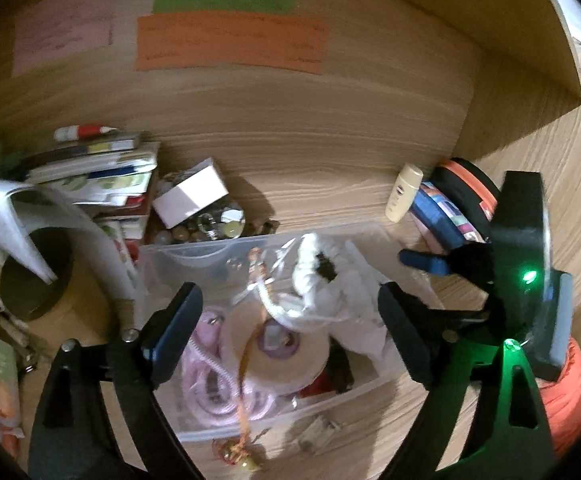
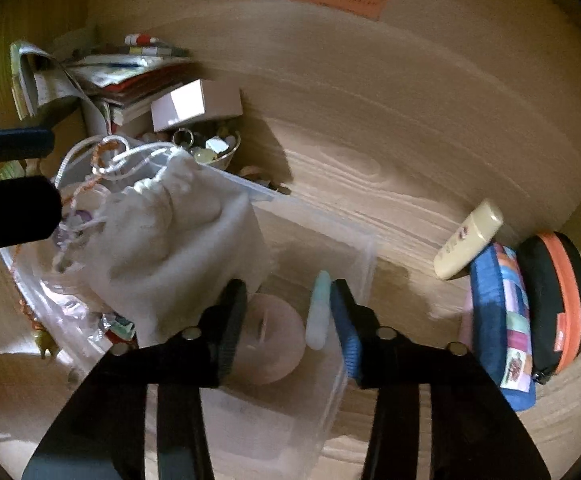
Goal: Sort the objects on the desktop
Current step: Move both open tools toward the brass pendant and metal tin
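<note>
Our left gripper (image 1: 286, 320) hovers with its jaws spread wide and nothing between them, directly above the clear plastic bin (image 1: 194, 250) on the wooden desk (image 1: 330, 168). Below its fingers we see a white drawstring pouch (image 1: 330, 280), a roll of beige tape (image 1: 286, 352) and a coil of pink cord (image 1: 210, 384), all lying inside the bin, while an orange string with small gold bells (image 1: 238, 452) trails over the near wall onto the desk. Our right gripper (image 2: 288, 320) is also parted, with its jaws at a middling width over the bin's right end; a pale green stick (image 2: 317, 316) lies against the inner face of the right finger, but we cannot tell whether it is pinched, since the left finger stands clear of it. From the right wrist view the pouch (image 2: 178, 232) rests high on the bin's far left part, and the tape roll (image 2: 270, 344) sits just beneath the gap. Farther out, a stack of books and papers (image 1: 102, 168) stands at the left with a small pink box (image 1: 190, 196) and a glass dish of trinkets (image 1: 210, 228) beside it. At the right, a cream tube (image 2: 468, 240) leans on a blue patchwork pouch (image 2: 498, 320), which touches a black case with an orange zip (image 2: 558, 296).
</note>
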The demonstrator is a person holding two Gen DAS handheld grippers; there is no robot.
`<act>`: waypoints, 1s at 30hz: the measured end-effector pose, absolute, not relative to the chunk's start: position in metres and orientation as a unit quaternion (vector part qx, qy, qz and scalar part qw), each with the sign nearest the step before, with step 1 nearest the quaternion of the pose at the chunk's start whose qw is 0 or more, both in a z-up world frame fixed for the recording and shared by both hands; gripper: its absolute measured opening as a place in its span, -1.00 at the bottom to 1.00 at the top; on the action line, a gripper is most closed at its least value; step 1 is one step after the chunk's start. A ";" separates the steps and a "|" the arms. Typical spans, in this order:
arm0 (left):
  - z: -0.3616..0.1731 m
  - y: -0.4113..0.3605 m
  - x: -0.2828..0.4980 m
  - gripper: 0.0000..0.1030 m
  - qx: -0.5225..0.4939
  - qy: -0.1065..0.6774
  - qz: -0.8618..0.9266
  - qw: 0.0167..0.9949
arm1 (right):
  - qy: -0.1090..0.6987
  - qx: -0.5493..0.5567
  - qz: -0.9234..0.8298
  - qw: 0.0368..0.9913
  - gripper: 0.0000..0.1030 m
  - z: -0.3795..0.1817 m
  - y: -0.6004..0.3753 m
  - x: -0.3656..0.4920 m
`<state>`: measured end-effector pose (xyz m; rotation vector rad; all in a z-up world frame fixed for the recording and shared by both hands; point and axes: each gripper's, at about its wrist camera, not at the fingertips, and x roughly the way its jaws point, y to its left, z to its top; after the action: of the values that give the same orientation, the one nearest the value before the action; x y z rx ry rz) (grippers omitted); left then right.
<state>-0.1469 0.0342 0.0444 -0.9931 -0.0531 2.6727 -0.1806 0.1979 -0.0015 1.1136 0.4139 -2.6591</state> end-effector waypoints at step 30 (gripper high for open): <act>-0.005 -0.036 -0.065 0.85 -0.396 -0.035 0.914 0.076 | 0.121 0.334 -0.922 0.158 0.46 0.020 0.173 -0.065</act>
<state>-0.0650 -0.0364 -0.0050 -1.1875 -0.1044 2.7421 -0.0648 0.1733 0.0198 0.9541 0.3450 -2.6364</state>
